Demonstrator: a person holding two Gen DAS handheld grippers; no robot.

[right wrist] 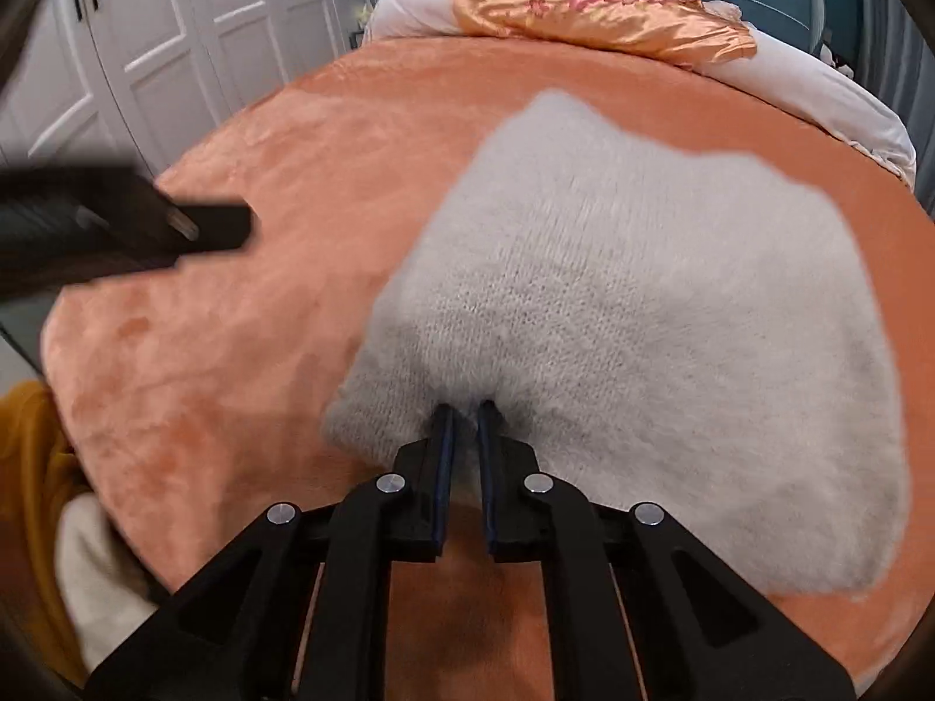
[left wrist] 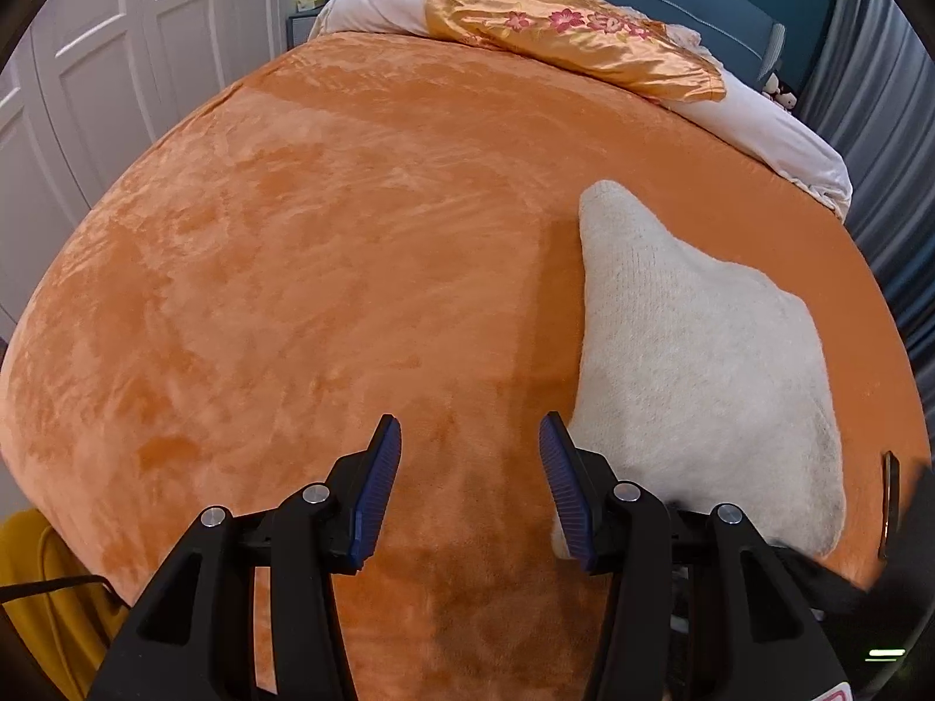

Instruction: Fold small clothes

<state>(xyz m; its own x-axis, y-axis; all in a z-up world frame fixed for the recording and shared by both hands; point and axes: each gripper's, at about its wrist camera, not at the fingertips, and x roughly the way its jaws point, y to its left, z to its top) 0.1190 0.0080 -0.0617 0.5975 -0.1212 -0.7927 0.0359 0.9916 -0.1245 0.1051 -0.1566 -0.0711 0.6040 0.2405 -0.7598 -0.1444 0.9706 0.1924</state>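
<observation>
The fluffy white knit [right wrist: 643, 315] lies on the orange blanket [left wrist: 292, 292], and the right gripper [right wrist: 464, 409] has its fingers clenched on the knit's near edge. The left gripper [left wrist: 470, 438] is spread wide with nothing in it, just left of the knit and over bare blanket.

left tongs [right wrist: 216, 228]: motion-blurred | knit garment [right wrist: 631, 315]: edges blurred | mustard cloth [left wrist: 41, 590]: cut off by frame
</observation>
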